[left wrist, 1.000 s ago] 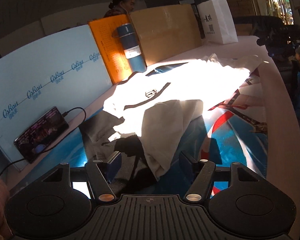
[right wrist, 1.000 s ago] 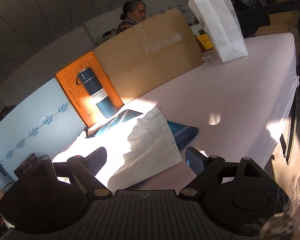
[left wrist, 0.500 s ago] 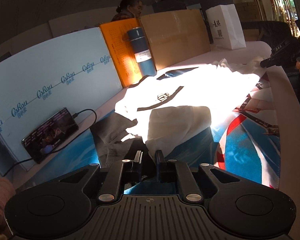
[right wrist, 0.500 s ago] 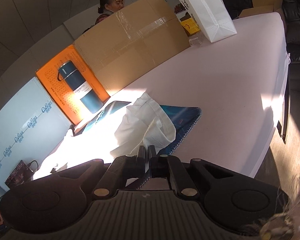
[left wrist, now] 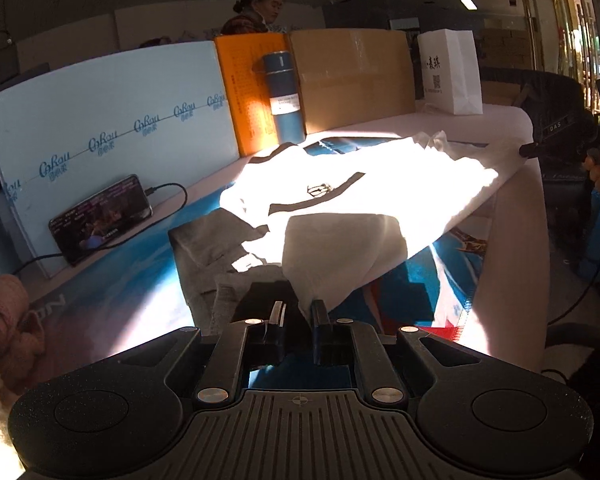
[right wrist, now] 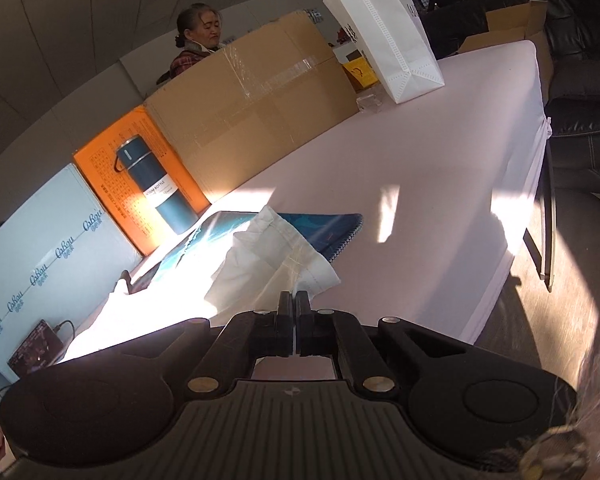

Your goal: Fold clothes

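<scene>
A white shirt (left wrist: 364, 196) with dark trim lies spread on the table in bright sun. My left gripper (left wrist: 298, 312) is shut on its near corner, which hangs in a fold just above the fingers. My right gripper (right wrist: 295, 304) is shut on the shirt's other end (right wrist: 268, 256), lifted a little off the table. A grey garment (left wrist: 212, 252) lies under the shirt at the left.
A blue patterned mat (left wrist: 440, 264) covers the pink table (right wrist: 440, 184). A phone (left wrist: 100, 220) leans on a pale blue board. A blue flask (left wrist: 286, 96), an orange box, cardboard (right wrist: 256, 116) and a white paper bag (right wrist: 384, 32) line the back. A person stands behind.
Both grippers went from open to shut on the shirt's ends and have lifted them slightly. The shirt is drawn out flatter between them.
</scene>
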`<state>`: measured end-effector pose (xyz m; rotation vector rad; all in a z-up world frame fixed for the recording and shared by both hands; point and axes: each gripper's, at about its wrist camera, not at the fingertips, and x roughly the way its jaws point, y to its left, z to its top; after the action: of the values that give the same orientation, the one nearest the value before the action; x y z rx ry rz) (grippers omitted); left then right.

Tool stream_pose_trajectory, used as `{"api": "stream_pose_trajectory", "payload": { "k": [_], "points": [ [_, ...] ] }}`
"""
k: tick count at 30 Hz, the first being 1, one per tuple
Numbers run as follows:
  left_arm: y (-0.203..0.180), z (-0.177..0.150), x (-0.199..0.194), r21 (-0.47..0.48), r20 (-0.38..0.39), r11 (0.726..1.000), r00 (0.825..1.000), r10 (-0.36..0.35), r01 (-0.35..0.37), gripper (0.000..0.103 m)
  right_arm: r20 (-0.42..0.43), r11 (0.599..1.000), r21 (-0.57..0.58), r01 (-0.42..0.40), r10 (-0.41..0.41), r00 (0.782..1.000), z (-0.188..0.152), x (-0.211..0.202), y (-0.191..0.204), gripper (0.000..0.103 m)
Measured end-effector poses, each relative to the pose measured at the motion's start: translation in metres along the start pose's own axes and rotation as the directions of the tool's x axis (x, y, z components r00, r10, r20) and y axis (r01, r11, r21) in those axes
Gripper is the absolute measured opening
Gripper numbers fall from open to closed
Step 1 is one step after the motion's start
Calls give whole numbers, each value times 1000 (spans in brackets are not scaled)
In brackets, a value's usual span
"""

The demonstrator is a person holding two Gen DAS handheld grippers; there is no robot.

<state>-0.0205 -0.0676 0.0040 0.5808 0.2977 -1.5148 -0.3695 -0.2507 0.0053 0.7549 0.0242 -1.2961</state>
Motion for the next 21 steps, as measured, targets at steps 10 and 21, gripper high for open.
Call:
{"api": "stream_pose_trajectory", "payload": {
  "k": [10,21],
  "points": [
    [32,6,-25,-274,151,961,985,82,-38,74,212,995,24,92,-95,973,25,-22,-1,63],
    [60,73,50,-470,202,883,973,113,-5,79,-129,846,-309,-434,414,901,26,44,151,76]
  ]
}}
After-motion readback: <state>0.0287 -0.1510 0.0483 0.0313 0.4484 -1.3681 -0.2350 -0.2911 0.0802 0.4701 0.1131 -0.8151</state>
